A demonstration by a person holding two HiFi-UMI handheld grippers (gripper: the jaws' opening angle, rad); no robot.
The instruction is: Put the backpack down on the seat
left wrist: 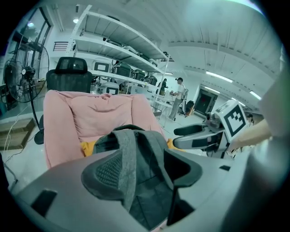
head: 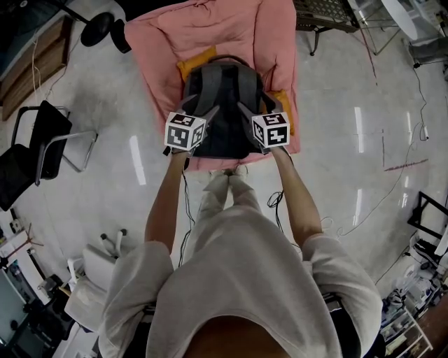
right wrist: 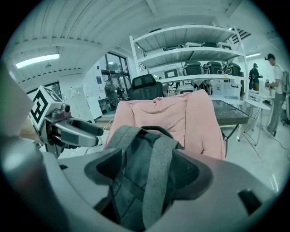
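Note:
A dark grey backpack [head: 222, 112] stands upright on the pink-covered seat [head: 210, 35], leaning on its backrest, with a yellow cushion [head: 194, 63] behind it. My left gripper [head: 208, 115] is at the left shoulder strap [left wrist: 128, 172], my right gripper [head: 246, 112] at the right shoulder strap [right wrist: 156, 176]. In the left gripper view the jaws of the left gripper [left wrist: 145, 170] stand wide apart and the strap hangs loose between them. The right gripper [right wrist: 149, 170] is the same: open, with the strap lying slack along its right-hand jaw.
A black folding chair [head: 38, 143] stands on the floor at the left and a fan base [head: 105, 28] at the upper left. A table [head: 325, 14] is beyond the seat on the right. Cables [head: 364, 210] run over the floor. Shelving [left wrist: 118, 59] and a person [left wrist: 180, 97] are far behind.

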